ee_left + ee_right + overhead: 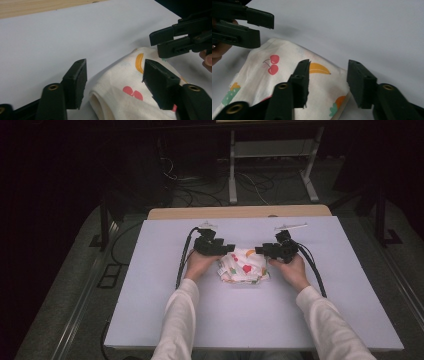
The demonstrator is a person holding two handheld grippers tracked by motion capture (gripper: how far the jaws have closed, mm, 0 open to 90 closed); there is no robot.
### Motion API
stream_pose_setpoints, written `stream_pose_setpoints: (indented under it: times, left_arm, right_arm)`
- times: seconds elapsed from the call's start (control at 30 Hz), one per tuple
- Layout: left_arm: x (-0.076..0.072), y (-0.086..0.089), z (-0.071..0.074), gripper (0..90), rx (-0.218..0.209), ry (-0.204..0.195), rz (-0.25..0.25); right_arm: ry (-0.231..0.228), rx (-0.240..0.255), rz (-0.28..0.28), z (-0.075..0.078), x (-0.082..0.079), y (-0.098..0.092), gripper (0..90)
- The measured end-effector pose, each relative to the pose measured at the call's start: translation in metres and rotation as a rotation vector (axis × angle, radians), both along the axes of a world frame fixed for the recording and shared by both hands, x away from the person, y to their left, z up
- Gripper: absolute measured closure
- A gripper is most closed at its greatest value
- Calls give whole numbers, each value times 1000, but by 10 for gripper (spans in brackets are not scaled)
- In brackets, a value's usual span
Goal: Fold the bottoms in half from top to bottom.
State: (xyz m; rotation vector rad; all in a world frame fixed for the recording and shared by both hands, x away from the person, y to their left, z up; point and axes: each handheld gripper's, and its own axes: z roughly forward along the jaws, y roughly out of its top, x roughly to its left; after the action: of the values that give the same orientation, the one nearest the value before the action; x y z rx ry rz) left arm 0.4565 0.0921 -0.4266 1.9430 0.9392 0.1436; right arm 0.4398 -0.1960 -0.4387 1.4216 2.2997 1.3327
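Pale lilac rectangular table top (150, 310), seen from above, with a person's white-sleeved forearms entering from six o'clock. At its centre lies a folded white cotton cloth printed with fruit motifs (243, 266), bunched into a compact, roughly square packet. The left black two-jaw gripper (229, 248) sits at the cloth's ten o'clock corner; the right black two-jaw gripper (260, 251) sits at its two o'clock corner, their tips facing one another. In the left gripper view the jaws stand partly open, straddling a rolled fold of the cloth (120, 97) without pressing it. In the right gripper view the jaws likewise stand apart above the cloth's edge (322, 82), holding nothing. Judged step: release after a fold. The next move probably calls for regripping a free edge or withdrawing both grippers.
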Motion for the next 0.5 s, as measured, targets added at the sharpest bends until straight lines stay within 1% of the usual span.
stream_pose_setpoints:
  times: [0.1, 0.17, 0.23, 0.3, 0.37, 0.4, 0.43, 0.5]
  left_arm:
    - [-1, 3, 2, 236, -3, 8, 20]
    - [-2, 6, 3, 182, -1, 15, 26]
    - [-4, 8, 4, 134, -13, 18, 21]
    - [-6, 11, 5, 105, -28, 13, 15]
    - [-7, 13, 5, 37, -17, 18, 18]
    - [-7, 13, 5, 4, -12, 24, 21]
    - [-8, 14, 5, 0, -9, 26, 20]
    - [-10, 16, 5, 0, -7, 27, 17]
  right_arm:
    - [5, -23, -16, 1, -1, 0, 390]
    - [19, -29, -20, 2, -2, -1, 349]
    - [23, -38, -27, 3, -4, -3, 270]
    - [25, -34, -26, 4, -5, -4, 208]
    - [26, -33, -15, 4, -7, -6, 120]
    - [29, -30, -6, 4, -7, -7, 113]
    - [33, -27, -3, 5, -8, -7, 92]
    - [25, -21, -1, 6, -10, -10, 30]
